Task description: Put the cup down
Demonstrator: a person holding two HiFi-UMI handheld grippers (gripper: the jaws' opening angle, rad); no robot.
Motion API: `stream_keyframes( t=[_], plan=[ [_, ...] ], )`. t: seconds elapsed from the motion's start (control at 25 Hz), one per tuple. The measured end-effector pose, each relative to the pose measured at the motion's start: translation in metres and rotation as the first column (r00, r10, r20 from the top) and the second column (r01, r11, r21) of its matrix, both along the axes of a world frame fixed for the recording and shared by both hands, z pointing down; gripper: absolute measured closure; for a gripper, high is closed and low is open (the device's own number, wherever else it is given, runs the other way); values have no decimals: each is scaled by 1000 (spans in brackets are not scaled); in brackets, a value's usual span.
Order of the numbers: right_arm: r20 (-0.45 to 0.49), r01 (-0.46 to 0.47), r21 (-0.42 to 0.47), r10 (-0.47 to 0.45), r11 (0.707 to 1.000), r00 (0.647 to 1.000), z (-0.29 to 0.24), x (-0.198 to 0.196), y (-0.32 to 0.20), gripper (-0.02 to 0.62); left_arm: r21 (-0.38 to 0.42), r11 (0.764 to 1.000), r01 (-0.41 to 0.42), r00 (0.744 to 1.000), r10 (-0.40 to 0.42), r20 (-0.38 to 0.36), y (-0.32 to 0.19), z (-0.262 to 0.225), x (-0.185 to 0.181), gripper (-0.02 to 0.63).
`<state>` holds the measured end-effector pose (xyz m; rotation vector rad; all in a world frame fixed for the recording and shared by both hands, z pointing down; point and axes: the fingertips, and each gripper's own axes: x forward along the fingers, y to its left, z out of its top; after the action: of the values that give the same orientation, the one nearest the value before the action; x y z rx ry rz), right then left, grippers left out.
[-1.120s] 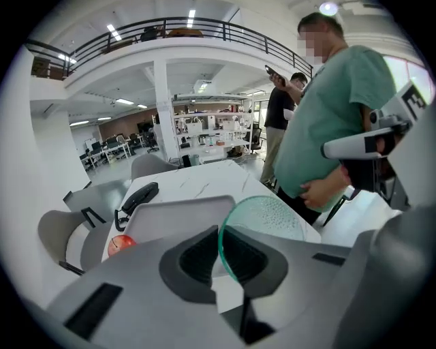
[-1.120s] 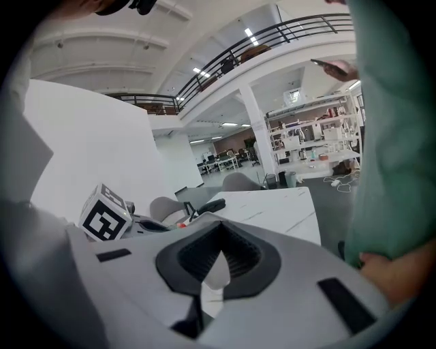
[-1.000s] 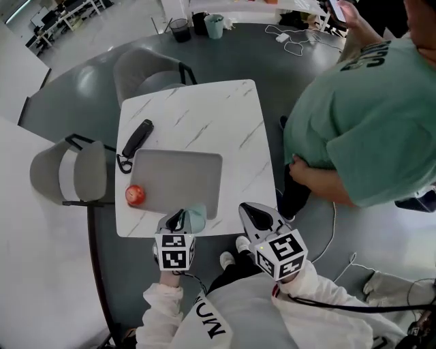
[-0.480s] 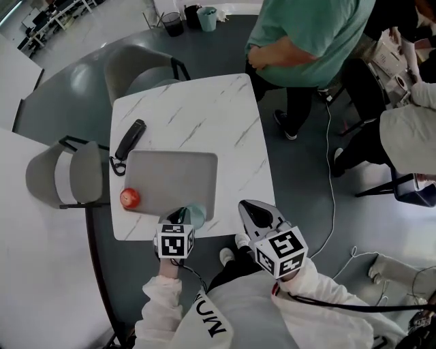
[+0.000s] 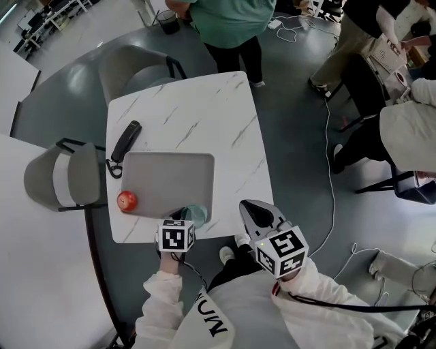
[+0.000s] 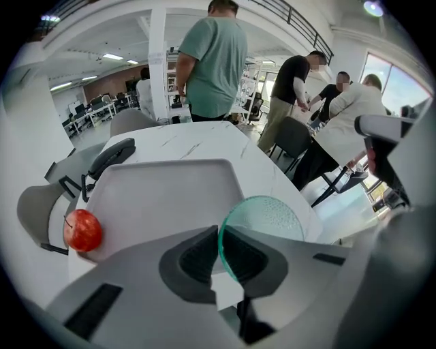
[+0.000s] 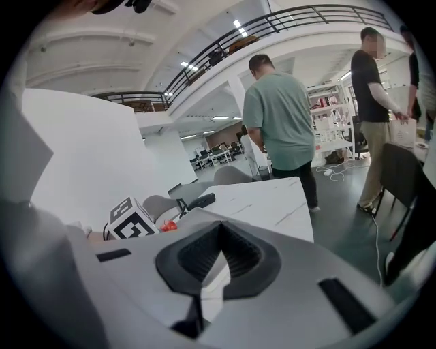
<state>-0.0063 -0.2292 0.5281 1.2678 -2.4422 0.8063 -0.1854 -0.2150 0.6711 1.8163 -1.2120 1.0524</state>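
My left gripper (image 5: 182,219) is shut on a translucent green cup (image 5: 195,212), pinching its rim. It holds the cup over the near right corner of the grey tray (image 5: 163,178). In the left gripper view the cup (image 6: 264,219) sticks out to the right of the jaws, its thin wall clamped between the pads of the left gripper (image 6: 219,247). Whether the cup touches the tray I cannot tell. My right gripper (image 5: 256,213) hovers off the table's near edge, shut with nothing in it; the right gripper view shows the right gripper (image 7: 219,249) with its pads meeting.
A red apple (image 5: 127,200) lies at the tray's left edge, with a black handset-like object (image 5: 125,140) behind it on the white marble table (image 5: 204,116). Grey chairs (image 5: 65,177) stand on the left and far side. People (image 5: 228,20) stand beyond the table, and cables (image 5: 330,129) lie on the floor.
The person in the green shirt has walked from the table's right side round to its far end. My left gripper with the cup has edged slightly forward; the right gripper has stayed put.
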Motion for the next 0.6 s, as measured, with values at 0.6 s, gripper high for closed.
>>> stream_keyframes(
  t=[0.6],
  plan=[
    [3, -25, -30, 25, 999, 1000, 10, 14, -6, 591, -116, 993, -18, 1000, 19, 4, 3, 26, 10, 575]
  ],
)
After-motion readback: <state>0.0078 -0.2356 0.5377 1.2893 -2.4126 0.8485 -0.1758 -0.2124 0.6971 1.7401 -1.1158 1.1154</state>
